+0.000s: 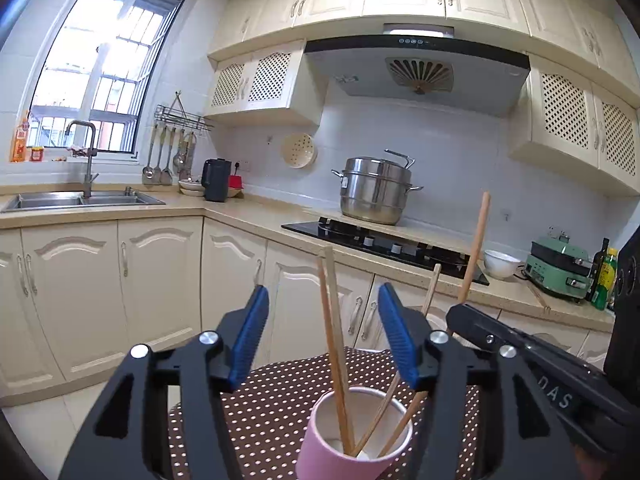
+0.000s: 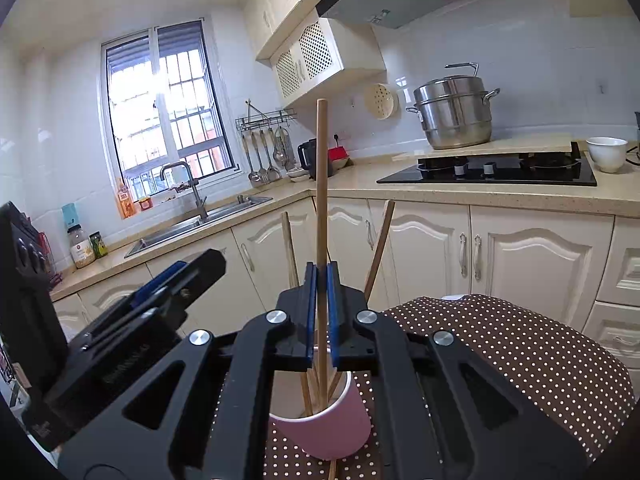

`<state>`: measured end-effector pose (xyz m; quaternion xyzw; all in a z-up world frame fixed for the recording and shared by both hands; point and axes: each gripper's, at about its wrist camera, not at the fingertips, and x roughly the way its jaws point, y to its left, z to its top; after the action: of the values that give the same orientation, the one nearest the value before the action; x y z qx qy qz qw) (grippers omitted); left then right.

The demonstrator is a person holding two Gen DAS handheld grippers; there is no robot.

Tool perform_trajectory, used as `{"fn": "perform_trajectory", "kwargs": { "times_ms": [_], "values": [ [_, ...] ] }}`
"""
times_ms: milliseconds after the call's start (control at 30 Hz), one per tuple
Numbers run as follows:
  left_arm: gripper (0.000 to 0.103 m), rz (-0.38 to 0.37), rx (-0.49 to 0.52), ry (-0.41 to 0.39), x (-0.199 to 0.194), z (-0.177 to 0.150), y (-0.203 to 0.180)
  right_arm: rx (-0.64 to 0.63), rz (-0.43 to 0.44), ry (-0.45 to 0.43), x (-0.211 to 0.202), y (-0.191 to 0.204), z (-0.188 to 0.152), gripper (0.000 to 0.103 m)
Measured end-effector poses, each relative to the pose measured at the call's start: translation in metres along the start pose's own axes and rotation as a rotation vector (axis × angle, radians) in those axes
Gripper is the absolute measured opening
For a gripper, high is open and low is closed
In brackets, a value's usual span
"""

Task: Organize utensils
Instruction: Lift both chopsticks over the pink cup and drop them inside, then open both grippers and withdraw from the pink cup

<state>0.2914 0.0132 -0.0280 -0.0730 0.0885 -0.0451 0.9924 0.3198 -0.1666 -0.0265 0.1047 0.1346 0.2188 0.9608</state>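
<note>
right wrist view: our right gripper (image 2: 320,308) clamps a light, stiff chopstick (image 2: 321,184) mid-shaft over the pink cup (image 2: 332,428); left gripper (image 1: 322,336) gapes empty.

Your left gripper (image 1: 324,336) hangs wide open above the pink cup (image 1: 352,436). Wooden chopsticks (image 1: 336,344) stand in the cup, poking up between your fingers.
</note>
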Motion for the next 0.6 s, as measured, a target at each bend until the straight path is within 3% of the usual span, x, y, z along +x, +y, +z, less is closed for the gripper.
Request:
{"fn": "perform_trajectory", "kwargs": {
  "times_ms": [167,400,600],
  "values": [
    [0.062,0.052,0.029,0.003,-0.013,0.003,0.004,-0.008,-0.014,0.008,-0.003,0.004,-0.002,0.006],
    [0.064,0.179,0.116,0.009,-0.029,0.006,0.004,-0.017,-0.029,0.022,-0.006,0.012,-0.004,0.006],
    [0.066,0.191,0.113,0.017,-0.043,0.011,0.011,-0.031,-0.037,0.033,-0.008,0.022,-0.005,0.006]
  ]
}}
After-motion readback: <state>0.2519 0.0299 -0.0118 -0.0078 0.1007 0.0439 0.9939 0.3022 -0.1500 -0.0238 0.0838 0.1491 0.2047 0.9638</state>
